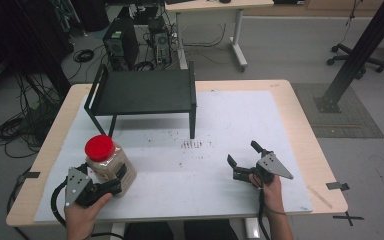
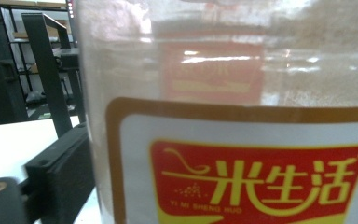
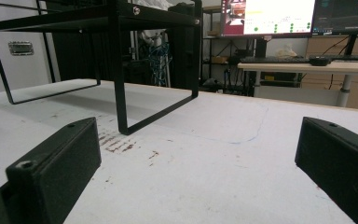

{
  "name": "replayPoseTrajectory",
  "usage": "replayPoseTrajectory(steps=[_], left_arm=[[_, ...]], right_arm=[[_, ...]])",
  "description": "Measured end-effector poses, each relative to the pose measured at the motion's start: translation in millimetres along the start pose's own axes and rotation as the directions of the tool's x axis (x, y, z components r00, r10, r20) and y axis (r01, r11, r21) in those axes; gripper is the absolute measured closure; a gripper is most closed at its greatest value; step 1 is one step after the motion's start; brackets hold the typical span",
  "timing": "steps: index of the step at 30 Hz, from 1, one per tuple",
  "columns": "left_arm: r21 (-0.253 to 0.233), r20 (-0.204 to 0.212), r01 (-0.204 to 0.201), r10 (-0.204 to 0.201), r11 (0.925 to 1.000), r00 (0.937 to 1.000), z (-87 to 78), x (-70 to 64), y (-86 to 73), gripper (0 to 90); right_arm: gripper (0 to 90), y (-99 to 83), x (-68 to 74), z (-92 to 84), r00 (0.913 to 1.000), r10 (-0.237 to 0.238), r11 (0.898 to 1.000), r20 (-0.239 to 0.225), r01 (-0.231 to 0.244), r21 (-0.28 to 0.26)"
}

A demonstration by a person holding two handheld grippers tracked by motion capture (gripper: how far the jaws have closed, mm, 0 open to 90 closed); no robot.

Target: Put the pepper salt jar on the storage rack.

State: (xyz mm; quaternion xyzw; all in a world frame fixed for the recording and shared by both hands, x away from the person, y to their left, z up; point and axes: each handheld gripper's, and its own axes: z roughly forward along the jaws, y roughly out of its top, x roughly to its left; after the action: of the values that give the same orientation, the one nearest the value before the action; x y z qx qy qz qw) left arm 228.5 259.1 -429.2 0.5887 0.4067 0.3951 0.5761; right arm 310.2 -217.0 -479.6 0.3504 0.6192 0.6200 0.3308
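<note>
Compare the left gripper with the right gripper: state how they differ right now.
The left gripper has the red-lidded jar between its jaws; the right gripper has nothing between its own. The left gripper sits at the table's near-left corner, the right gripper at the near right, its jaws spread wide. Both are black, hand-held, low over the white mat.

On the jar (image 2: 242, 140) label I read "米生活" in yellow on red, with "YI MI SHENG HUO" beneath.
</note>
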Motion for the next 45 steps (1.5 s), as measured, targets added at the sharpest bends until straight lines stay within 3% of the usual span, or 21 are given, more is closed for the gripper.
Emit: replayPoseTrajectory(steps=[18,26,45], left_arm=[[0.007,0.001,-0.006,0.006,1.0,1.0,-0.8,-1.7,-0.2,13.6],[0.01,0.014,0.0,0.0,0.9999,0.9999,-0.1,-3.2,0.6,20.8],[0.017,0.027,-0.002,0.002,0.9999,0.9996,-1.6,-2.3,1.3,25.4]], right_arm=[[0.0,0.0,0.0,0.0,1.0,0.0,1.0,0.0,0.0,0.0],[0.0,0.0,0.0,0.0,1.0,0.001,1.0,0.0,-0.001,0.0],[0.0,0.0,0.0,0.1,1.0,-0.001,1.0,-0.001,0.001,0.001]])
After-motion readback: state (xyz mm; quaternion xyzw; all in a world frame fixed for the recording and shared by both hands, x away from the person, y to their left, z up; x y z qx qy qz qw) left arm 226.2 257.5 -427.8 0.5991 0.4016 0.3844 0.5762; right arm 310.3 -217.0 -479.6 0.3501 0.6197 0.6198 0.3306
